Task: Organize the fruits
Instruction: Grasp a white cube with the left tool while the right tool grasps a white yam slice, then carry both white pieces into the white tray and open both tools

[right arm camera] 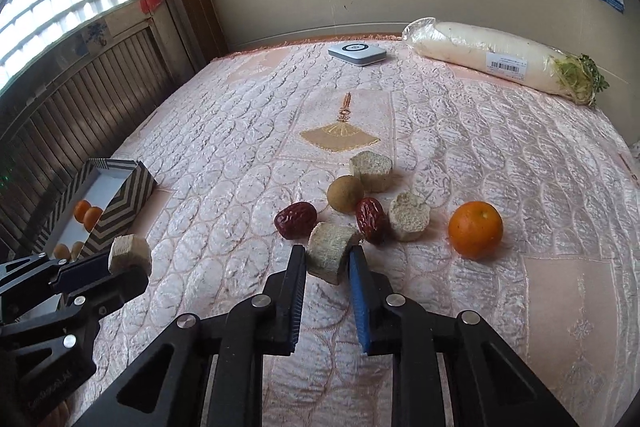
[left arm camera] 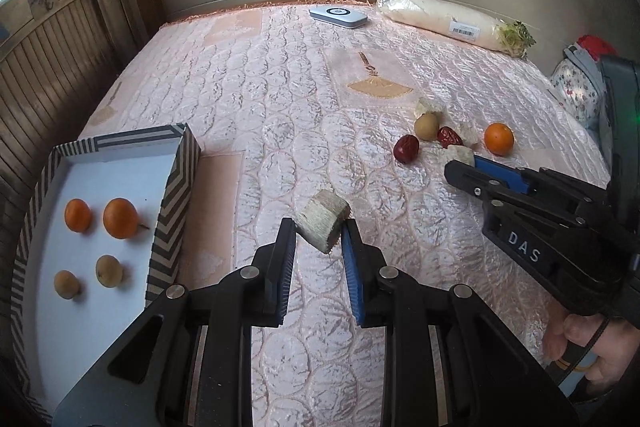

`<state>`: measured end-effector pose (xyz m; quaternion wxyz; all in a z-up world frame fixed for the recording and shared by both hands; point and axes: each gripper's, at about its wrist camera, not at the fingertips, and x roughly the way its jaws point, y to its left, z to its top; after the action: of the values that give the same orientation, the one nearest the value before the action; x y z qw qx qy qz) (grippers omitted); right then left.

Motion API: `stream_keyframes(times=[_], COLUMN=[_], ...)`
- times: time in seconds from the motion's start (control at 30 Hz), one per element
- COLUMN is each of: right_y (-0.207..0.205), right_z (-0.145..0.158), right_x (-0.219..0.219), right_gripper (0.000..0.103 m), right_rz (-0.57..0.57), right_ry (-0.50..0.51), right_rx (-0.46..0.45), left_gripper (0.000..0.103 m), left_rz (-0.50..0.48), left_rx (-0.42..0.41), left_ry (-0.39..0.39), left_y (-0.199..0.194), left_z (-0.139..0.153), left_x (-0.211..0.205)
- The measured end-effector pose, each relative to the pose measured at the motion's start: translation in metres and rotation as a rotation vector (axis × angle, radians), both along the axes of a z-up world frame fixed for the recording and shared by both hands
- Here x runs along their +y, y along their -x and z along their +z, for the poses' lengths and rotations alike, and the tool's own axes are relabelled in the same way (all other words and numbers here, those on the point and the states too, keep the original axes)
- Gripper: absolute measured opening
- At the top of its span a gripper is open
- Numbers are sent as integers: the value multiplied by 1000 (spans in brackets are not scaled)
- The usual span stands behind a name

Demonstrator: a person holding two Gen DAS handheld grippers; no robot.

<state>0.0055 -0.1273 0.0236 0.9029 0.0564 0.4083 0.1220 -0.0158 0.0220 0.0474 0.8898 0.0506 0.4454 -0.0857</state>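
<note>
My left gripper point(left arm camera: 318, 225) is shut on a pale fibrous chunk point(left arm camera: 322, 219), held above the quilt just right of the striped tray point(left arm camera: 176, 187). The tray holds two oranges point(left arm camera: 120, 218) and two longans point(left arm camera: 109, 270). My right gripper point(right arm camera: 326, 253) is shut on another pale chunk point(right arm camera: 330, 247) at the near edge of the fruit pile. Around it lie two red dates point(right arm camera: 295, 221), a longan point(right arm camera: 345, 194), two more chunks point(right arm camera: 409, 215) and an orange point(right arm camera: 475, 229). The right wrist view also shows the left gripper point(right arm camera: 120, 267) with its chunk point(right arm camera: 130, 253).
A wrapped white radish point(right arm camera: 500, 61) and a flat white device point(right arm camera: 357, 55) lie by the far wall. Wooden panelling point(left arm camera: 48, 75) runs along the left edge of the pink quilted bed point(left arm camera: 280, 87). A person's hand point(left arm camera: 588, 359) grips the right tool's handle.
</note>
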Motion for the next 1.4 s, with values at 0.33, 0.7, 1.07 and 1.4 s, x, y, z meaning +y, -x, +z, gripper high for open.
stream_keyframes(times=[0.33,0.7,1.07,1.4], right_y=[45,75,90,92], right_z=[14,23,35,47], right_x=[4,11,32,77], right_gripper=[20,20,20,20], right_rz=[5,-11,32,126], right_ry=[14,59,70,73], right_rx=[-40,-67,-96,-125], left_gripper=[23,23,23,23], left_rz=[25,40,80,149], left_rx=[1,-42,-94,-140], left_ry=[14,8,2,-11], left_y=[20,39,56,59], left_z=[-3,2,13,21], left_x=[10,14,33,68])
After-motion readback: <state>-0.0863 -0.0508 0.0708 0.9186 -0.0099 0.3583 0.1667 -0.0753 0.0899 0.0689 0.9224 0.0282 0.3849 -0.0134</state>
